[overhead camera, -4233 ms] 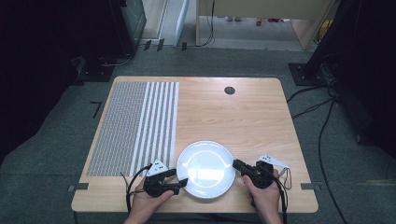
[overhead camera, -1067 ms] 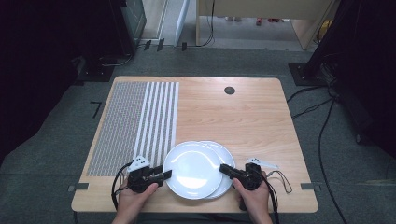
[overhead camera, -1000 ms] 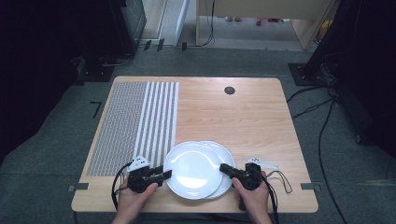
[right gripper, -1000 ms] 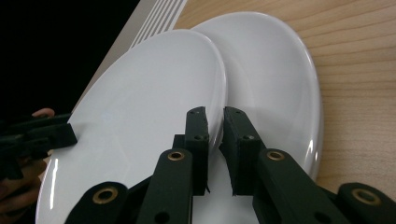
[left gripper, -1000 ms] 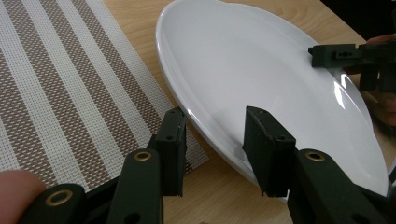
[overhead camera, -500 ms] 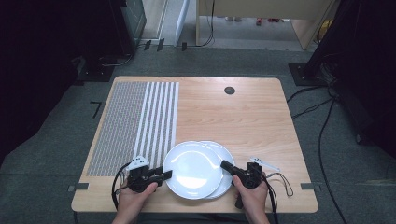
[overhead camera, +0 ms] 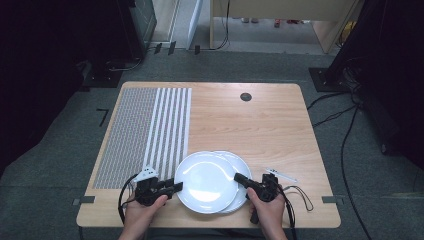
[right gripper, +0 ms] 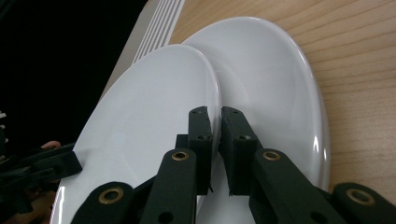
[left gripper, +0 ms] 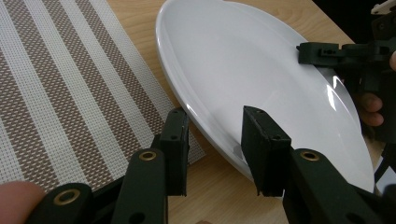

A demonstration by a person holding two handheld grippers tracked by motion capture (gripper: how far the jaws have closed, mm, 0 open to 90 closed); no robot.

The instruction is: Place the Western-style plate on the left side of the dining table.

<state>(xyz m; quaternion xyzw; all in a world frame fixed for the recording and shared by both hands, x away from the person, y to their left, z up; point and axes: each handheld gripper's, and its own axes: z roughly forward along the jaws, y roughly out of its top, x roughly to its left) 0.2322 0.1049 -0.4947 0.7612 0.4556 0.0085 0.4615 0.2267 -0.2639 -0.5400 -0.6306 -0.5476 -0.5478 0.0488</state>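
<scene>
Plates by the table's (overhead camera: 280, 125) front edge no longer sit squarely stacked: top plate (overhead camera: 207, 181) has slid left, half off lower plate (overhead camera: 241, 165). Left gripper (overhead camera: 176, 186) clamps its rim. Right gripper (overhead camera: 239, 177) pinches the opposite rim, jaws just eased slightly. Separating looks underway.

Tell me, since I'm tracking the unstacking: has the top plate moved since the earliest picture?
Yes. The top plate has shifted left toward the striped placemat, uncovering part of the bottom plate beneath it.

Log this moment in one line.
left gripper: clamps top plate rim | right gripper: clamps opposite rim, jaws just eased | lower plate: partly covered
</scene>
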